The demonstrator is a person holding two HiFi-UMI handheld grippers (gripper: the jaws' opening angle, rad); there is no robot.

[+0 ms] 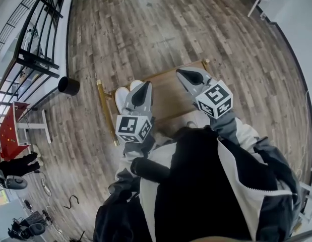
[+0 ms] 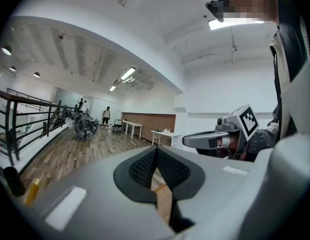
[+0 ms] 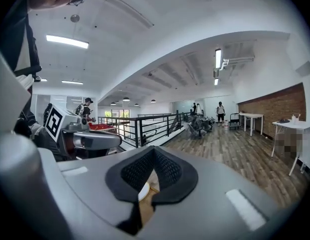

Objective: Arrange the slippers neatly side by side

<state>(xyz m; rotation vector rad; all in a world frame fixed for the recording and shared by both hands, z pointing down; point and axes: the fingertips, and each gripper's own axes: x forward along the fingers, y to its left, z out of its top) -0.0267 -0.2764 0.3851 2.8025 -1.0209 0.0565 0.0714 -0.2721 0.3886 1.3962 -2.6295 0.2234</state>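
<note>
Two white slippers (image 1: pixel 126 92) sit together at the left end of a low wooden surface (image 1: pixel 171 92), frame centre, partly behind the left gripper (image 1: pixel 144 86). Left and right gripper (image 1: pixel 182 73) both have their jaws closed on nothing. Print visible: black-and-white square markers on the gripper cubes (image 1: pixel 133 127). Wood-plank floor (image 1: pixel 145 29), black railing (image 1: pixel 35 39) upper left, black bin (image 1: pixel 68 85) near it.
</note>
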